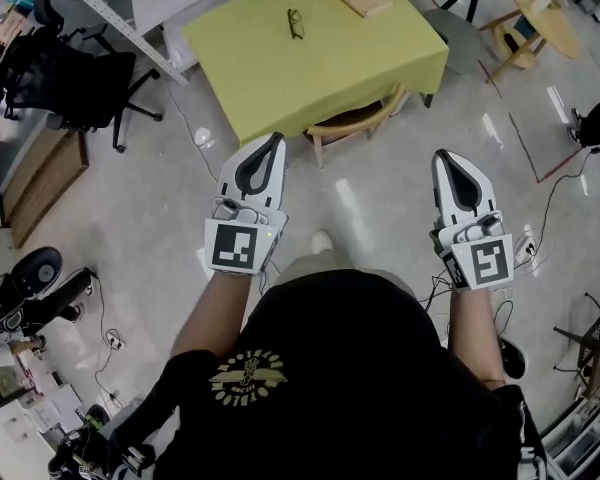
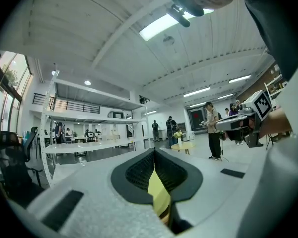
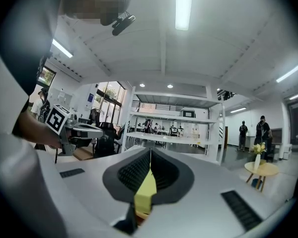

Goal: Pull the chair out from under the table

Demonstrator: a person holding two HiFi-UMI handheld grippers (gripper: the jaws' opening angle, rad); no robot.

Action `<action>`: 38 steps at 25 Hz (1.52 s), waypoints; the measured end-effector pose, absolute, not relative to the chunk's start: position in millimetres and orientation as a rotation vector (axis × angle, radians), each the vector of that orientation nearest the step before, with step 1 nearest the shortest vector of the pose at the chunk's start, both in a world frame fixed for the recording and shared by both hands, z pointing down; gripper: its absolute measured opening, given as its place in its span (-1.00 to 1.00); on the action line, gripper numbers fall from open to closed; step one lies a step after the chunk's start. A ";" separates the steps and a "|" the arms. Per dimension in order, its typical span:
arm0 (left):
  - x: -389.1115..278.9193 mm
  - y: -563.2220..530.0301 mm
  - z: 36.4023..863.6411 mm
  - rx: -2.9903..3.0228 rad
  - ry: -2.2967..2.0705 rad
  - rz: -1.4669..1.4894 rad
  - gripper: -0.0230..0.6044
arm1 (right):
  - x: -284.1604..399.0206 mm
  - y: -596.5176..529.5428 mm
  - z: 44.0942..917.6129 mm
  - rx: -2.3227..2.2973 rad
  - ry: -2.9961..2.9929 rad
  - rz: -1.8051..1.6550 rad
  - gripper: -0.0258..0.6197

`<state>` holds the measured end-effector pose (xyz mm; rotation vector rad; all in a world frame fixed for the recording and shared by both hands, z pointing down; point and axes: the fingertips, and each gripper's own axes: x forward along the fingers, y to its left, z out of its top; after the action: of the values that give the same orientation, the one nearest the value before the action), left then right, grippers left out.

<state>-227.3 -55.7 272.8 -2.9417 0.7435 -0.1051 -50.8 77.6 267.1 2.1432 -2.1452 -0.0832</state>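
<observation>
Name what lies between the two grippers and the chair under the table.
Only bare, shiny floor: in the head view nothing stands between the left gripper or right gripper and the chair tucked under the table.

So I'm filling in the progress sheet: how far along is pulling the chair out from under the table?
Done: nothing yet. The wooden chair sits tucked under the table with the yellow-green cloth.
In hand: nothing. The left gripper and right gripper are both shut, empty and well short of the chair.
Left: reach the chair, grip it and draw it out.
</observation>
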 end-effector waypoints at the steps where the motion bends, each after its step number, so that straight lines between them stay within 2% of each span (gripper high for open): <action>1: -228.2 -60.9 273.0 -2.943 0.734 -0.106 -0.90 | -51.0 74.1 263.4 2.153 -2.144 -0.087 -0.89; 22: -237.2 -96.3 293.1 -2.996 0.721 -0.116 -0.90 | -47.9 59.0 241.5 2.187 -2.111 -0.078 -0.89; 38: -181.2 -109.5 310.2 -2.997 0.742 -0.207 -0.89 | 8.0 24.1 270.1 2.139 -2.196 0.028 -0.89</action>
<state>-181.2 -109.5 310.2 -2.9975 0.7416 -0.2066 8.0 24.1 270.1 2.1393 -2.1957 0.0281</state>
